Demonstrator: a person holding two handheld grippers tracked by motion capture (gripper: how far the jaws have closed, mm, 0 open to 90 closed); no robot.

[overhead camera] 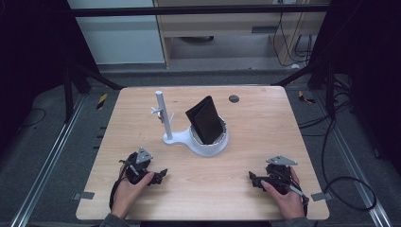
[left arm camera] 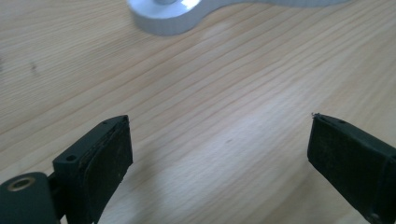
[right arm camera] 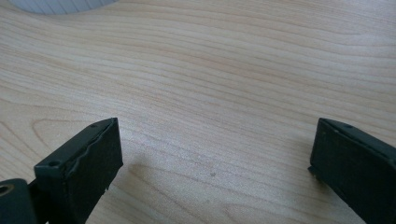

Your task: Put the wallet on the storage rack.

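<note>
At the centre of the high view a black wallet (overhead camera: 204, 120) stands tilted in the round cup of a white stand (overhead camera: 208, 147), whose thin post (overhead camera: 163, 115) rises just left of it on the wooden table (overhead camera: 265, 118). The left gripper (overhead camera: 161, 176) rests at lower left, the right gripper (overhead camera: 253, 178) at lower right, both well apart from the wallet with bare wood between. Each gripper view shows its jaws spread wide over the wood, holding nothing. A dark round cap (overhead camera: 233, 99) sits in the tabletop at the upper middle.
</note>
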